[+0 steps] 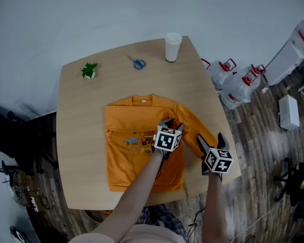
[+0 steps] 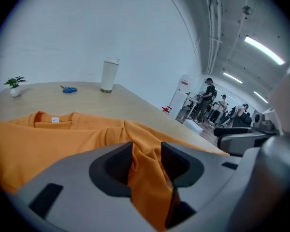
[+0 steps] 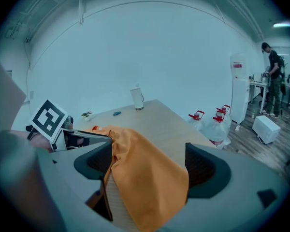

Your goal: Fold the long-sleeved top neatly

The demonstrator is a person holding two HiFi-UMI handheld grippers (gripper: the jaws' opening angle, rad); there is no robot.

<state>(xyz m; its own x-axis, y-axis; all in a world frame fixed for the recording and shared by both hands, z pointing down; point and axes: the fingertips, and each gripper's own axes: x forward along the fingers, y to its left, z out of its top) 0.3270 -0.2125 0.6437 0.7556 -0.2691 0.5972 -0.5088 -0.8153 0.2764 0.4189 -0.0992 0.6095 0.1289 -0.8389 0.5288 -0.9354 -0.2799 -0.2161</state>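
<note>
On table (image 1: 81, 135), top (image 1: 125, 158) lengthwise, collar far.

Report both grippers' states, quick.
Left gripper: shut on the orange top.
Right gripper: open, the top's sleeve draped between its jaws.

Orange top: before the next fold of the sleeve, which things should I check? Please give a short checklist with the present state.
1. Left gripper clamped on the orange top: ok, jaws closed on fabric.
2. Right gripper clamped on the sleeve: not ok, jaws apart, cloth only draped between them.
3. Body lying flat on the table: ok.
4. Scissors, cup, plant apart from the cloth: ok.
5. Bottom hem straight: cannot tell, arms cover it.
</note>
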